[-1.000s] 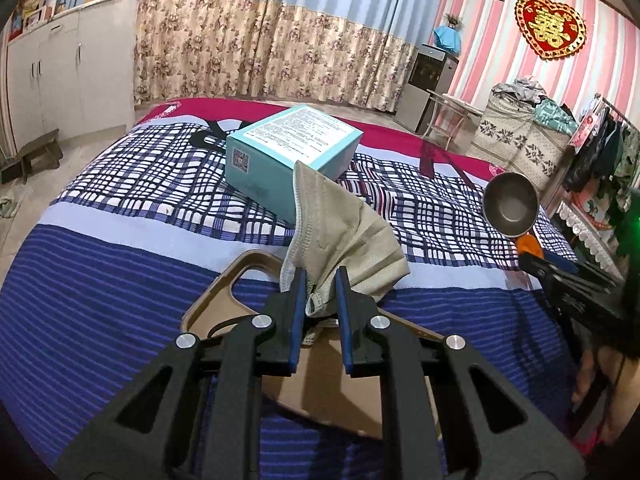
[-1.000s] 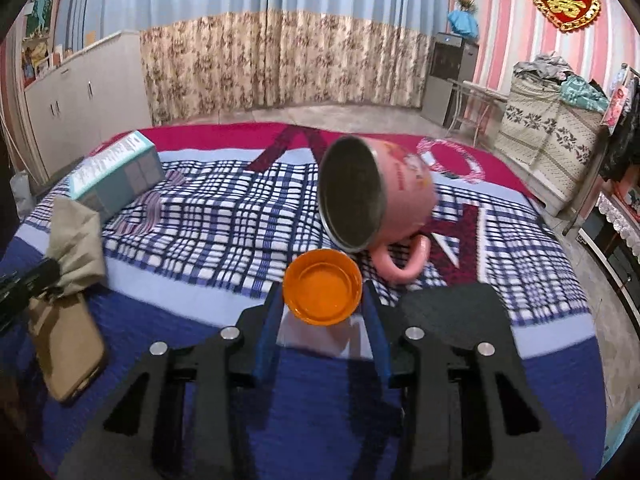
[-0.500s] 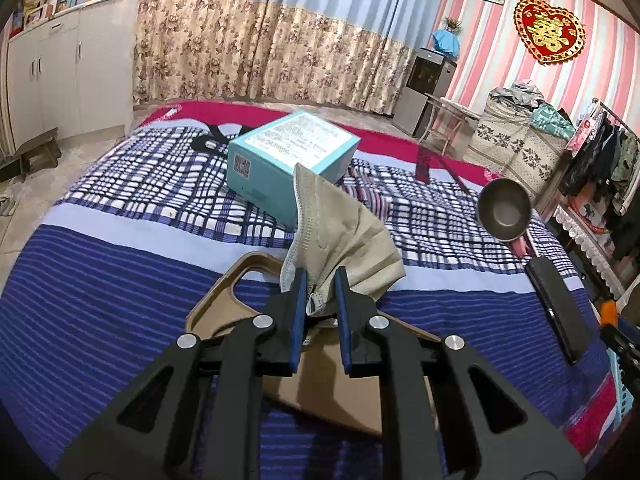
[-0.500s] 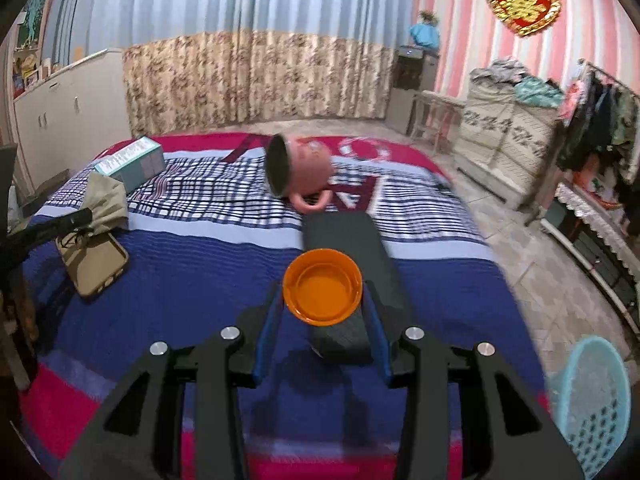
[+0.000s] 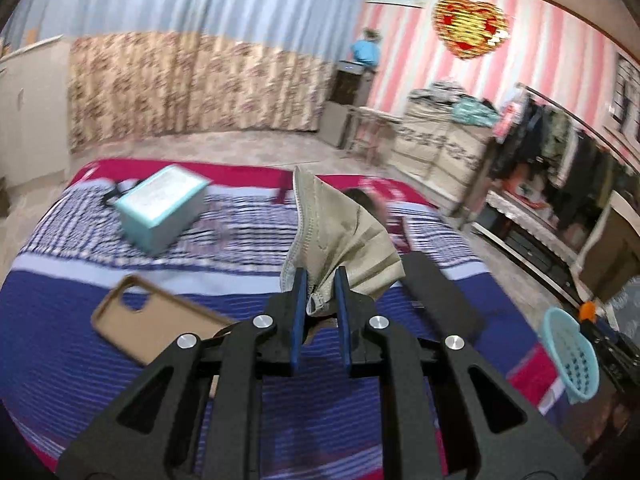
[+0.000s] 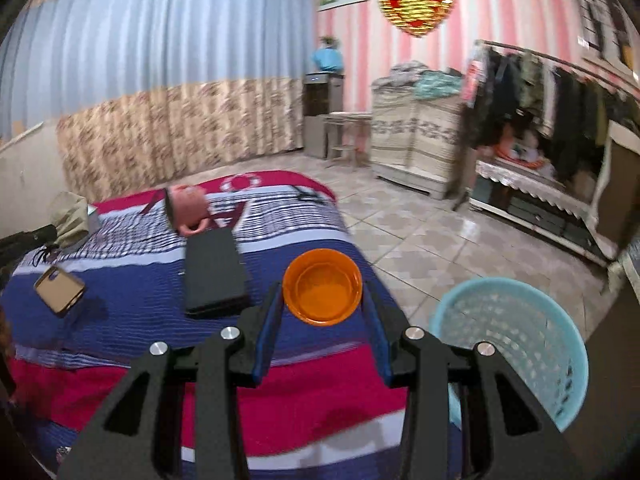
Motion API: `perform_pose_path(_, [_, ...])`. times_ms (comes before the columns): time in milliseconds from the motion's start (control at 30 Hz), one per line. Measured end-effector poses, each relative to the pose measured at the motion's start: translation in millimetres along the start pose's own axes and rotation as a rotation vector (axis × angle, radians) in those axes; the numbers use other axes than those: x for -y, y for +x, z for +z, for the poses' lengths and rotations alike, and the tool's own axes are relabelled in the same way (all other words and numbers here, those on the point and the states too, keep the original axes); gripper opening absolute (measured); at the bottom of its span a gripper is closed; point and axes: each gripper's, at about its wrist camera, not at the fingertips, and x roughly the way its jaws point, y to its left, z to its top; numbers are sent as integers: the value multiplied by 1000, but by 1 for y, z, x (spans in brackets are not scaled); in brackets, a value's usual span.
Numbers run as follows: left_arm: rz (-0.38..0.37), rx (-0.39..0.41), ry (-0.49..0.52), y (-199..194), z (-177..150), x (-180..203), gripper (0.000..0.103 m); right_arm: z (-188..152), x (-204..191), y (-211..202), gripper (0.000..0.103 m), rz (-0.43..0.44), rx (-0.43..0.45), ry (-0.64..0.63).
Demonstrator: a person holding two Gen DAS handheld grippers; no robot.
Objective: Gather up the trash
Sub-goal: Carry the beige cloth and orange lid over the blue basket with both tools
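Left wrist view: the left gripper [image 5: 320, 280], low in the centre of the frame, is clamped on a crumpled beige face mask [image 5: 336, 232] that fans upward from its blue pads. Below it lies the striped bed cover [image 5: 80, 360]. A tan phone case [image 5: 148, 320] lies lower left, a teal box [image 5: 162, 208] sits upper left of centre, and a black flat case [image 5: 440, 300] lies just right of the mask. A light blue mesh basket [image 5: 570, 354] shows at the right edge.

Right wrist view: the right gripper [image 6: 322, 300], bottom centre, grips an orange cap [image 6: 322, 286] between its pads. The basket [image 6: 516, 340] stands on the tiled floor, lower right, just beside the bed. A pink mug [image 6: 186, 212] lies on its side at middle left, above the black case [image 6: 214, 272]. The mask [image 6: 70, 216] appears at the far left edge.
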Motion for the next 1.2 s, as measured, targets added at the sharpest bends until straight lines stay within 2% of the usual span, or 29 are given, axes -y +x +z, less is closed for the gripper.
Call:
perform_pose_path(133, [-69,-24,43,8,-5,43,13,-5,26,1,40,-53,12,46])
perform_pose_path(267, [-120,-55,72,18,-9,76,13,-10,44,3,40,-95,32,34])
perform_pose_path(633, [-254,-91,208,33,-31,168,13,-9,109,-8,40,-167,80,163])
perform_pose_path(800, [-299,-111,259,40,-44,199,13,-9,132,-8,40,-226,93,165])
perform_pose_path(933, [-318,-101,304,45,-51,225,13,-12,151,-10,40,-239,106,220])
perform_pose_path(1200, [-385,-125,322,63,-64,274,13,-17,173,-11,40,-288,100,210])
